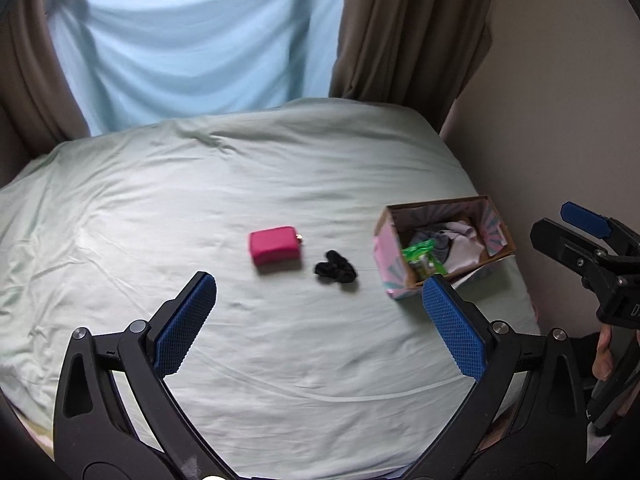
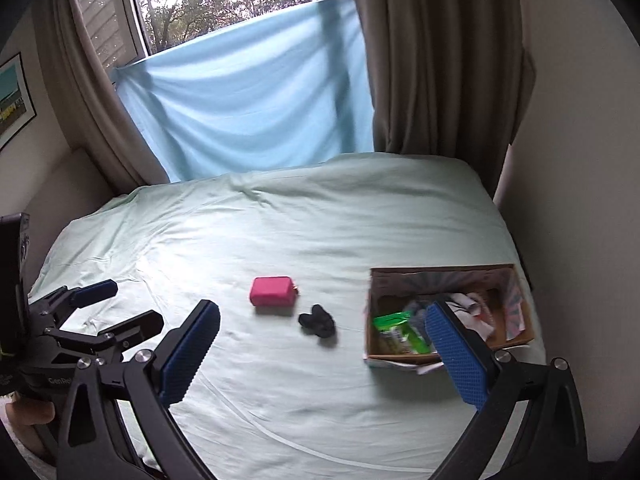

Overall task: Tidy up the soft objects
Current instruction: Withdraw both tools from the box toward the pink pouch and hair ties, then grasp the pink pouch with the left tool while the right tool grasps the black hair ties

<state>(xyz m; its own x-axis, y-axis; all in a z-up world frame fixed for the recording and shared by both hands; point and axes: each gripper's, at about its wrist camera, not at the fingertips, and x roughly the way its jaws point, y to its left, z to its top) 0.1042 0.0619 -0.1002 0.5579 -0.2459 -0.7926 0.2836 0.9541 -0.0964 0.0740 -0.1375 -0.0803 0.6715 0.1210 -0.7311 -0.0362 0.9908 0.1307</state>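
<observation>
Left gripper [image 1: 320, 320] fingers wide apart, holding nothing; right gripper [image 2: 322, 350] likewise spread and empty. Both hovering over bed [image 1: 240, 184]. Ahead: pink pouch [image 1: 275, 251], black scrunchie [image 1: 335, 271] just beside it, loose on sheet. Box [image 1: 390, 270] at right, already part-filled. Probably between picks; next, drop onto scrunchie, pinch, carry to box.

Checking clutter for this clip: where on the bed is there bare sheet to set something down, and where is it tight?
Bare sheet spans the far half toward the blue cloth, and everything left of the pink pouch. Tightest is the row of pouch, black fabric bundle and cardboard box by the wall, already holding clothes.
</observation>
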